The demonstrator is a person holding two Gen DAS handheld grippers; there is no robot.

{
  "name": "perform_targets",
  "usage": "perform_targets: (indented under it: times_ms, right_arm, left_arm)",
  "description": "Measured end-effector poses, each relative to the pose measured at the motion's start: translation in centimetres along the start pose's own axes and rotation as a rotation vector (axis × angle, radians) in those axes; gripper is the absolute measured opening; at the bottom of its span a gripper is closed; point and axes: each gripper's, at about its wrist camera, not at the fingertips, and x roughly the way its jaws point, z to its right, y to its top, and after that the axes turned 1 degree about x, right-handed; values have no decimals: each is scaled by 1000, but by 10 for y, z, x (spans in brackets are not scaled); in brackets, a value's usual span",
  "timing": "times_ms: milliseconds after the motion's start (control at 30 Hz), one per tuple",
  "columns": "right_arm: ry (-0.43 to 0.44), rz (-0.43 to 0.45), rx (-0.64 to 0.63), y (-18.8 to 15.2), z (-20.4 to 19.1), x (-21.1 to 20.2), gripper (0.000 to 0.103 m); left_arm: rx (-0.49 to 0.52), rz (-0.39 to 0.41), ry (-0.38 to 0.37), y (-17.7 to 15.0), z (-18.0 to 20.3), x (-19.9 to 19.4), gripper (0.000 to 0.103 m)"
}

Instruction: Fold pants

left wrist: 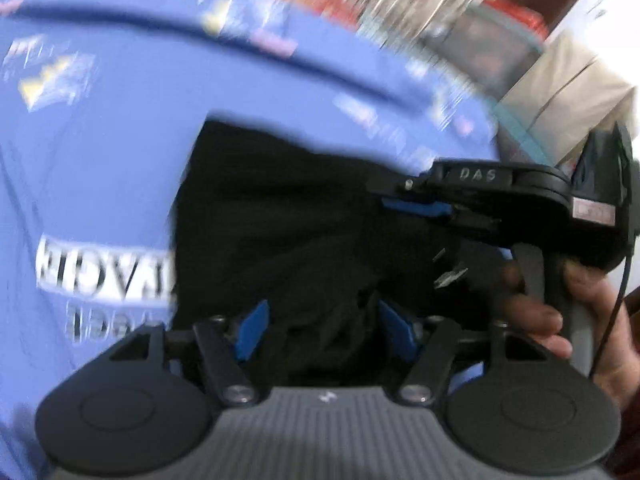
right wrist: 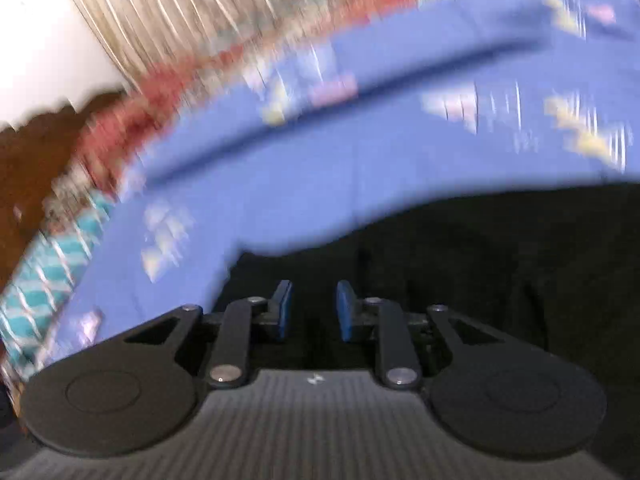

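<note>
Pants point(left wrist: 280, 208), black, soft, rumpled, on blue printed sheet point(left wrist: 120, 152)

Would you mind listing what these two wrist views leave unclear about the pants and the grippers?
- Left wrist view: the black pants show no legs, waistband or fold lines; dark cloth and motion blur hide them.
- Left wrist view: whether the left gripper pinches cloth is unclear.
- Right wrist view: the right gripper has narrow jaws over the pants; contact is unclear.
- Both views: the blue printed sheet is smeared, and the pants run off the frame.
</note>
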Motion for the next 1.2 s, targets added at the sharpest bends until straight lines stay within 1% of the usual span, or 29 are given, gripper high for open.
perform_targets:
  times_ms: [33, 67, 100, 167, 233, 267, 367, 467, 567, 633, 733, 767, 800, 833, 933, 1033, 1133, 1200]
  right_arm:
    - [-34, -60, 12, -5, 3, 14, 19]
    - [-34, -48, 22, -13, 10, 18, 15]
    - [-15, -18, 20, -17, 13, 15, 15]
    - [-19, -22, 10, -15, 11, 11, 15]
    - [-29, -32, -3, -13, 6, 9, 15]
    - [-29, -32, -2, -13, 8, 6, 16]
    - [-33, -26, 29, -12, 16, -8, 26]
    - [-16, 46, 77, -9, 36, -34, 27]
    - [-37, 143, 150, -3, 65, -66, 29]
    - [-83, 203, 195, 0, 87, -86, 30]
    - [-158, 285, 262, -2, 123, -116, 32]
    - [-182, 306, 285, -5, 134, -125, 36]
    - [-208, 326, 309, -9, 147, -134, 43]
    - [-238, 347, 336, -14, 160, -143, 44]
    - [-305, 377, 404, -30, 191, -162, 45]
    - [-344, 389, 456, -50, 211, -173, 49]
    - [-336, 378, 497, -62, 222, -172, 49]
    - [-301, 362, 502, -66, 224, -165, 49]
  left_arm:
    - [12, 0, 4, -2, -1, 3, 57]
    - [27, 7, 7, -3, 0, 2, 57]
    - [40, 6, 15, -2, 2, 2, 58]
    - [67, 2, 33, -1, 7, 4, 58]
    - [78, 4, 40, -2, 9, 4, 61]
    - [78, 6, 38, -1, 10, 4, 62]
    - [67, 10, 30, -2, 7, 0, 63]
    - [56, 11, 16, -2, 5, -4, 64]
    - [62, 9, 23, -2, 6, -3, 66]
    - [78, 7, 33, -2, 10, -1, 68]
    - [95, 6, 42, -3, 13, 0, 69]
    - [94, 5, 39, -2, 12, -1, 69]
    - [89, 4, 35, -1, 12, -2, 69]
    - [81, 3, 28, 0, 11, -3, 69]
    - [51, 6, 6, 10, 10, -11, 69]
    - [54, 45, -19, 22, 17, -23, 69]
    - [71, 76, -35, 35, 28, -26, 71]
    - [82, 64, -26, 41, 35, -19, 71]
